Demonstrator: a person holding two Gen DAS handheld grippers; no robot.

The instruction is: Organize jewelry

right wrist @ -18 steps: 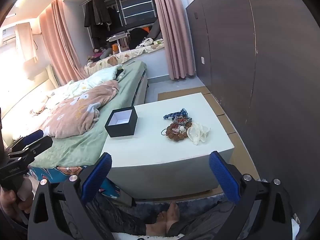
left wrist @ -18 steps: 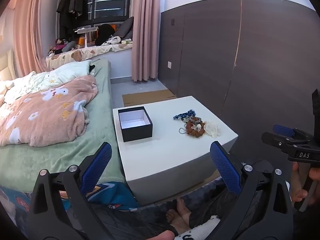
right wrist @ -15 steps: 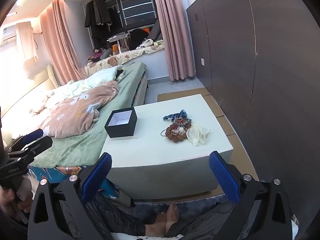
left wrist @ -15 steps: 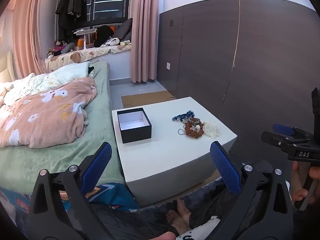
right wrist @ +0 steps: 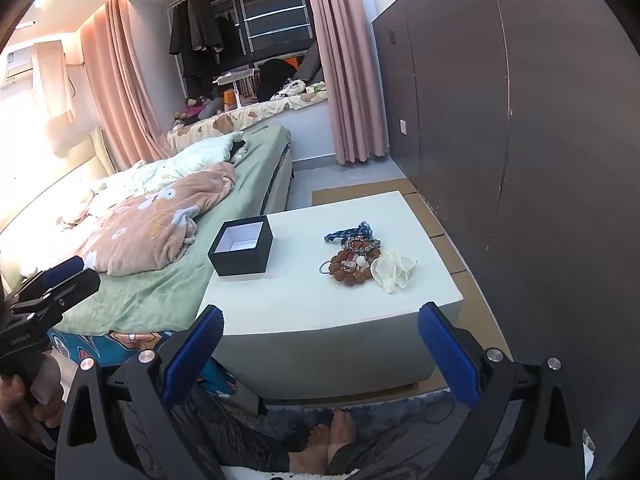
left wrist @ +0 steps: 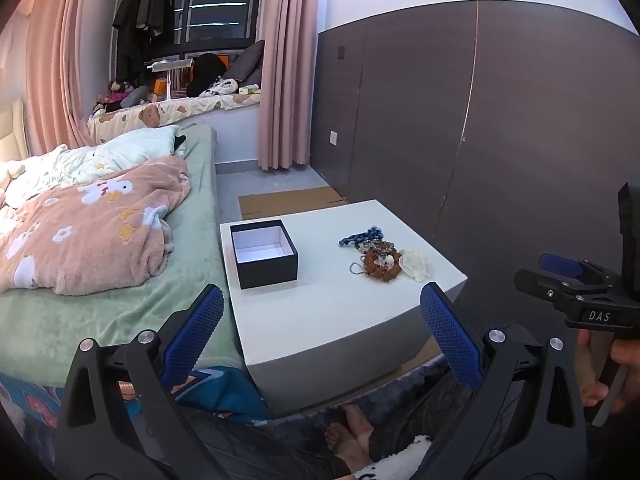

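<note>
An open black box (left wrist: 264, 254) with a white inside stands on the left of a low white table (left wrist: 320, 312); it also shows in the right wrist view (right wrist: 242, 247). A heap of jewelry lies on the table's right: a blue beaded string (left wrist: 362, 237), a brown bead bracelet (left wrist: 380, 266) and a white shell piece (left wrist: 416, 265). The heap also shows in the right wrist view (right wrist: 356, 260). My left gripper (left wrist: 320, 340) is open and empty, short of the table's near edge. My right gripper (right wrist: 320, 344) is open and empty, also short of the near edge.
A bed (left wrist: 100, 280) with a pink blanket (left wrist: 88, 224) adjoins the table's left side. A dark panelled wall (left wrist: 500, 140) runs along the right. Cardboard (left wrist: 288, 200) lies on the floor behind the table. The person's bare feet (right wrist: 328, 440) rest below the table's front.
Both views have shifted slightly; the table sits a little lower and closer in the right wrist view. Both grippers stay open and empty.
</note>
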